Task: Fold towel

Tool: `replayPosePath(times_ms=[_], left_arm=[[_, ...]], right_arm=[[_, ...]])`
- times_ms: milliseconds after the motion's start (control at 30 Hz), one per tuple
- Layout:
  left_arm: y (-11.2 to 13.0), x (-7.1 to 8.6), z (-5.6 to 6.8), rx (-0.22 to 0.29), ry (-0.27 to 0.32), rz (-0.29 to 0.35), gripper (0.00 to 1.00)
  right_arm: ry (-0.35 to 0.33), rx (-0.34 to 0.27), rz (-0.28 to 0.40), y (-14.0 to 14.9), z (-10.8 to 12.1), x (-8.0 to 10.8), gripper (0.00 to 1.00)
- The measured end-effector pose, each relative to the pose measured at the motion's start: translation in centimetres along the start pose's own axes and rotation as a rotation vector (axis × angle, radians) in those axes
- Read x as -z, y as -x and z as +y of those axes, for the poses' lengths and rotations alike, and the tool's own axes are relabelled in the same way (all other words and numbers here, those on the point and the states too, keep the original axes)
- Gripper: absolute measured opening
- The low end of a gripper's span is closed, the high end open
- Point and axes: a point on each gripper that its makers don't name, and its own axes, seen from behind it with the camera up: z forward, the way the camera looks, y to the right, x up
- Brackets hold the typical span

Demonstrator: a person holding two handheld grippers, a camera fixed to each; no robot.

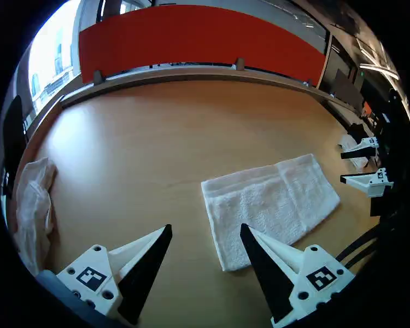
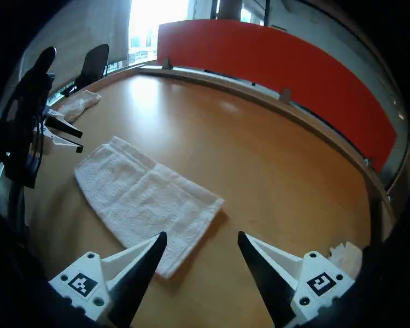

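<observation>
A white towel [image 1: 270, 205] lies folded into a flat rectangle on the wooden table [image 1: 177, 126]. In the left gripper view my left gripper [image 1: 206, 232] is open just above the table, its right finger over the towel's near left corner. Farther right, the right gripper [image 1: 344, 167] is also open, past the towel's right end. In the right gripper view the towel [image 2: 145, 199] lies ahead and to the left, with my right gripper [image 2: 201, 238] open beside its near corner. The left gripper [image 2: 76, 141] stands open beyond the towel's far end.
A crumpled white cloth [image 1: 33, 208] lies at the table's left edge, and appears as cloth [image 2: 79, 104] near the left gripper. An orange divider panel [image 1: 199, 41] runs along the table's far side. Dark chairs [image 2: 93, 63] stand beyond the table. Another pale cloth [image 2: 347, 254] sits at the right edge.
</observation>
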Motion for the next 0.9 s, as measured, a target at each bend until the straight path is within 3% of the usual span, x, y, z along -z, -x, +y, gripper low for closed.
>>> replayPosePath(times_ms=[467,900], left_arm=[[2.8,2.0,0.9,0.02,-0.002,-0.009,0.93],[3.2,3.8,-0.6,0.057,-0.059,0.017,0.92]], right_arm=[[0.002,-0.038,-0.002,1.8,-1.5,1.9,1.0],[-0.03,0.006,-0.004,1.8,-2.3,1.8,1.0]])
